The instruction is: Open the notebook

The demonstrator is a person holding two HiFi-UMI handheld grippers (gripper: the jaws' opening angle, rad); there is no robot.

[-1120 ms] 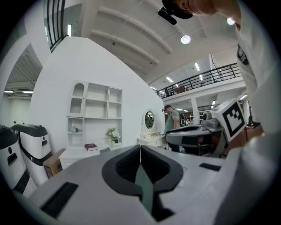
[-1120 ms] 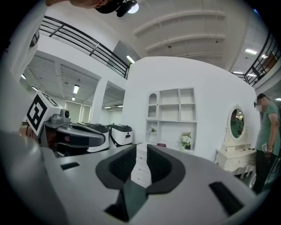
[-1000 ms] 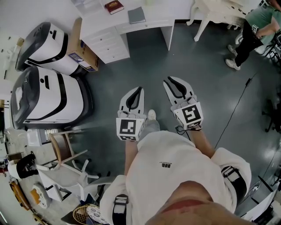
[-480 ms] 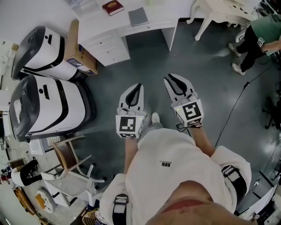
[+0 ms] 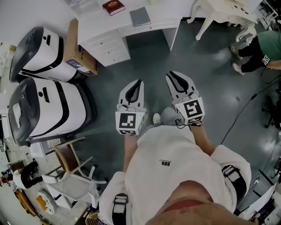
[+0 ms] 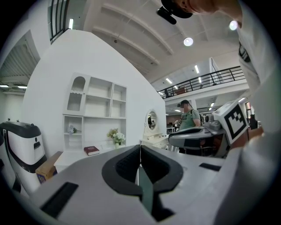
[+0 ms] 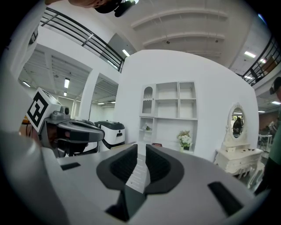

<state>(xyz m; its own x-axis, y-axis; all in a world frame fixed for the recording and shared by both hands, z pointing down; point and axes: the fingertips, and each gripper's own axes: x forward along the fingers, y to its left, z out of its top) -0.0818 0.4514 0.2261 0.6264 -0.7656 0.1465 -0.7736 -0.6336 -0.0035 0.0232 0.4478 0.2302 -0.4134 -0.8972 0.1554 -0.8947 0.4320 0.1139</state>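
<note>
The grey notebook (image 5: 140, 16) lies shut on the white desk (image 5: 109, 30) at the top of the head view, right of a red book (image 5: 113, 6). Both grippers are held side by side above the dark floor, well short of the desk and pointing towards it. My left gripper (image 5: 139, 81) has its jaws together and holds nothing; in the left gripper view (image 6: 140, 147) only a thin seam shows, with the red book (image 6: 91, 150) far ahead. My right gripper (image 5: 169, 75) keeps a narrow gap (image 7: 141, 149) that is closing, with nothing between the jaws.
Two large white-and-black machines (image 5: 44, 41) (image 5: 41, 110) and a cardboard box (image 5: 81, 55) stand left of the desk. A white dressing table (image 5: 219, 13) is at the upper right, with a person in green (image 5: 263, 48) beside it. A cable (image 5: 239, 114) runs across the floor. Chairs (image 5: 66, 154) stand at lower left.
Both grippers have moved forward towards the desk. The person in green has shifted further to the right edge of the head view.
</note>
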